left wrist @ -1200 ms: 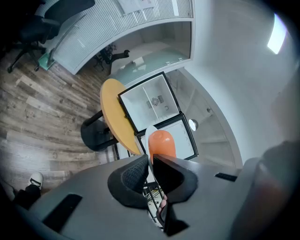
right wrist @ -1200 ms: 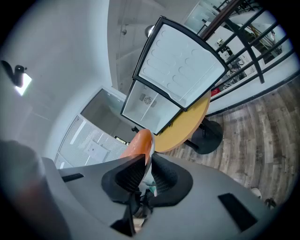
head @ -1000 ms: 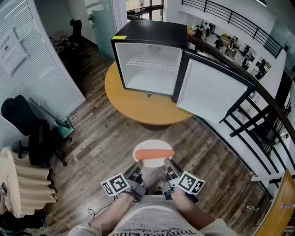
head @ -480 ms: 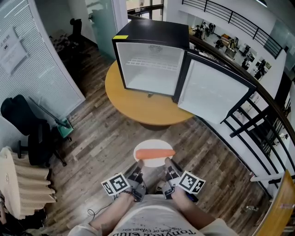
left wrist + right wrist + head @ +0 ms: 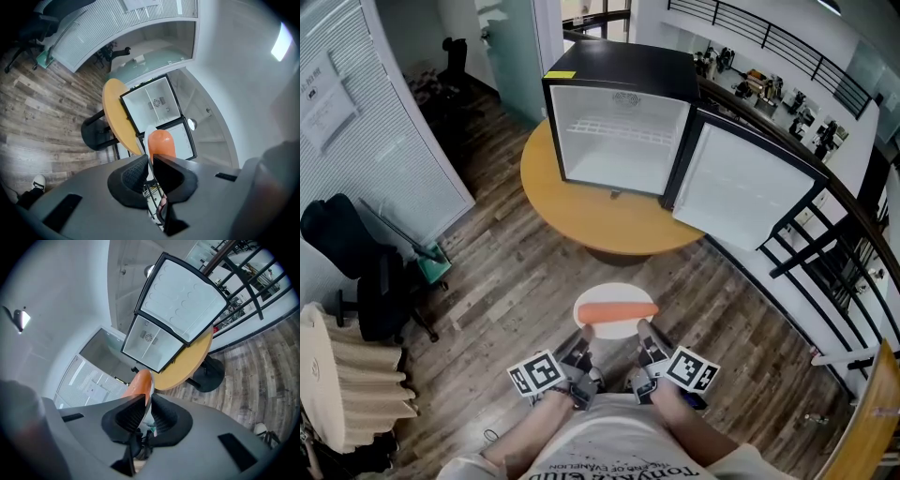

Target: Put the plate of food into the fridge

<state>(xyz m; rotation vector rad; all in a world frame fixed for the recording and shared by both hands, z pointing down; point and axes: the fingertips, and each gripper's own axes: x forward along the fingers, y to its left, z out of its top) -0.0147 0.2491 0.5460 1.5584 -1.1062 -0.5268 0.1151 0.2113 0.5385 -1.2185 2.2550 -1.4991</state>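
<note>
A white plate (image 5: 614, 292) carrying a long orange piece of food (image 5: 619, 312) hangs level over the wooden floor, in front of my body. My left gripper (image 5: 583, 351) is shut on the plate's near left rim and my right gripper (image 5: 644, 348) on its near right rim. In the left gripper view the pads pinch the thin plate edge (image 5: 148, 138) with the orange food (image 5: 161, 143) beyond; the right gripper view shows the same plate edge (image 5: 151, 392) and food (image 5: 139, 383). Ahead, a black fridge (image 5: 623, 70) stands on a round wooden table (image 5: 591, 220), its door (image 5: 741, 197) swung open to the right.
A dark railing (image 5: 825, 253) runs along the right side. A black office chair (image 5: 356, 272), a green dustpan (image 5: 433, 267) and a beige ribbed object (image 5: 342, 375) stand at the left by the slatted wall. The fridge interior (image 5: 619, 141) shows a wire shelf.
The fridge and table have slid slightly right and nearer in the head view. The plate stays held the same way by both grippers.
</note>
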